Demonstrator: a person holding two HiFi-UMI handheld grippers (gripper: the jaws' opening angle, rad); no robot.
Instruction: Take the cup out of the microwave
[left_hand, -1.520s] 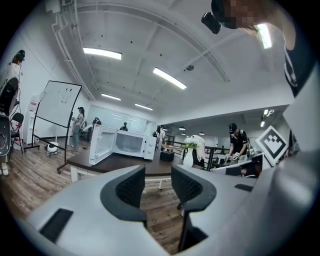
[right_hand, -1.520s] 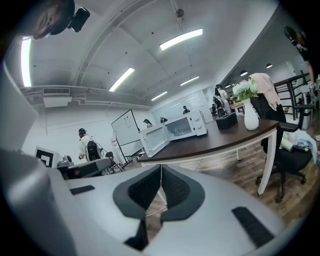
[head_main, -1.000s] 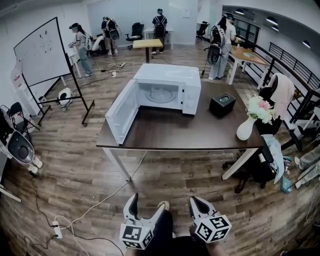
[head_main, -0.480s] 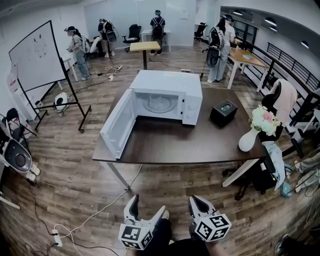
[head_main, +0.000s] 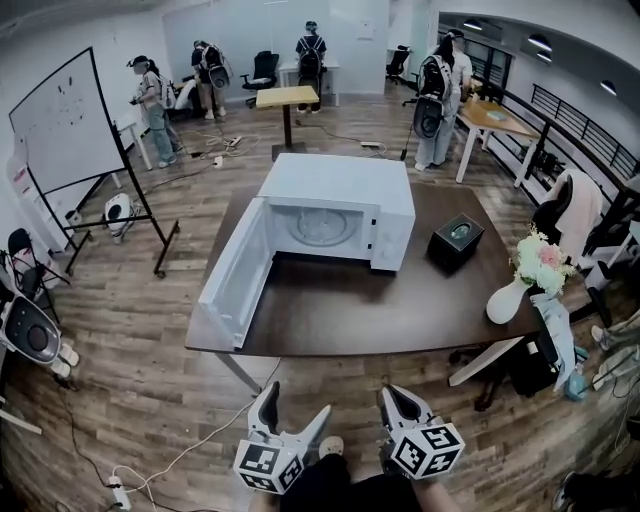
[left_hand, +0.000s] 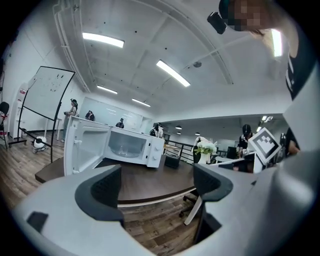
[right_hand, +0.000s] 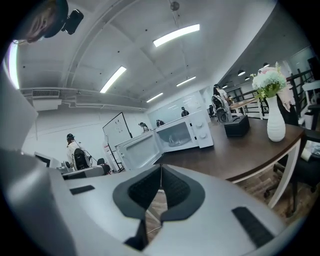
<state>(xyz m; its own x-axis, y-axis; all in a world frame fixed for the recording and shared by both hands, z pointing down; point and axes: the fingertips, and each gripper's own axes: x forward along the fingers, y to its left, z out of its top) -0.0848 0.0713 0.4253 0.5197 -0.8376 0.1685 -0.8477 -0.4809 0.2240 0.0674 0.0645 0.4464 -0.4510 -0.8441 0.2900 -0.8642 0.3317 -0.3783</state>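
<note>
A white microwave stands on the dark brown table, its door swung open to the left. Inside I see the glass turntable; no cup can be made out from here. Both grippers hang low in front of the table, well short of it. My left gripper is open with nothing between its pads. My right gripper is shut and empty, its pads pressed together. The microwave also shows in the left gripper view and, further off, in the right gripper view.
A black box sits right of the microwave. A white vase of flowers stands at the table's right end. A whiteboard on a stand is left. Cables trail on the wooden floor. Several people stand at the back.
The view has drawn nearer to the table, so the microwave looks larger and lower. Both grippers keep their places at the bottom; left stays open, right stays shut.
</note>
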